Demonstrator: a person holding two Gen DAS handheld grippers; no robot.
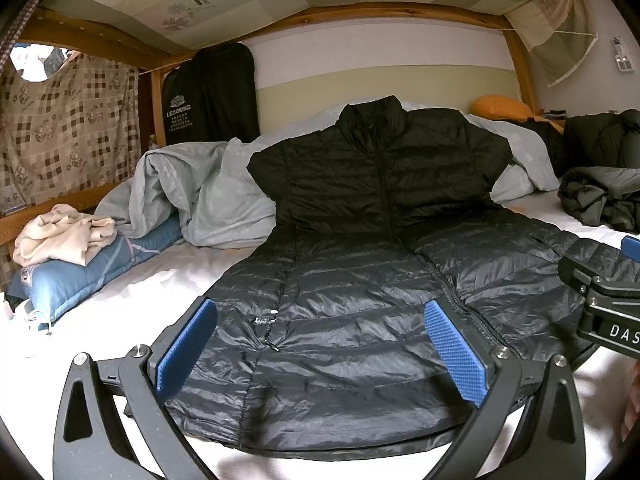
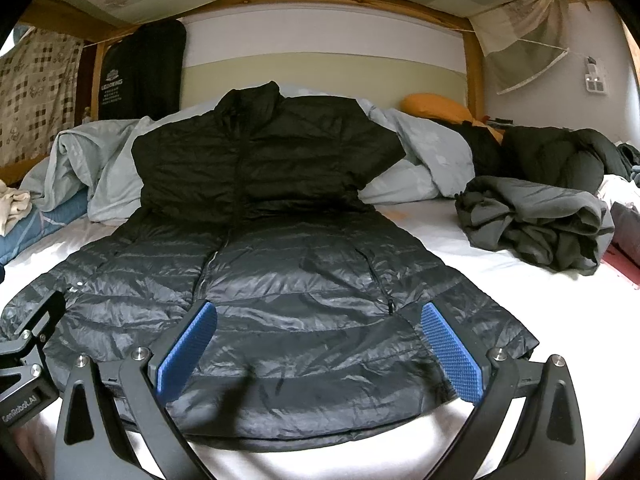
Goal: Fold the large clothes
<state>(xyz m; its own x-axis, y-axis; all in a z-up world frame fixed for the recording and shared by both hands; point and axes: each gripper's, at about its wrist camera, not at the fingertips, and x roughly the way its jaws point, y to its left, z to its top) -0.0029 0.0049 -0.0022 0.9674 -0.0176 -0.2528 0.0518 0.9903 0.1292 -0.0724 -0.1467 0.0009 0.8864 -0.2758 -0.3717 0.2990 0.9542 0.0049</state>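
A long black quilted down coat (image 1: 360,248) (image 2: 264,240) lies front-up and zipped on the white bed sheet (image 1: 152,276), collar at the far end, propped on the bunched duvet, hem nearest me. Its sleeves look tucked out of sight. My left gripper (image 1: 320,344) hovers open over the hem's left half, blue pads (image 1: 188,344) wide apart with nothing between them. Over the hem's right half my right gripper (image 2: 318,344) stands open too, its pads (image 2: 450,352) empty. Each gripper's black body shows at the edge of the other's view.
A pale grey duvet (image 1: 192,200) is bunched behind the coat. A blue pillow (image 1: 92,268) with a cream garment (image 1: 60,236) lies left. A crumpled dark grey jacket (image 2: 536,224) and more dark clothes sit right, beside an orange pillow (image 2: 436,106). Wooden bunk posts frame the bed.
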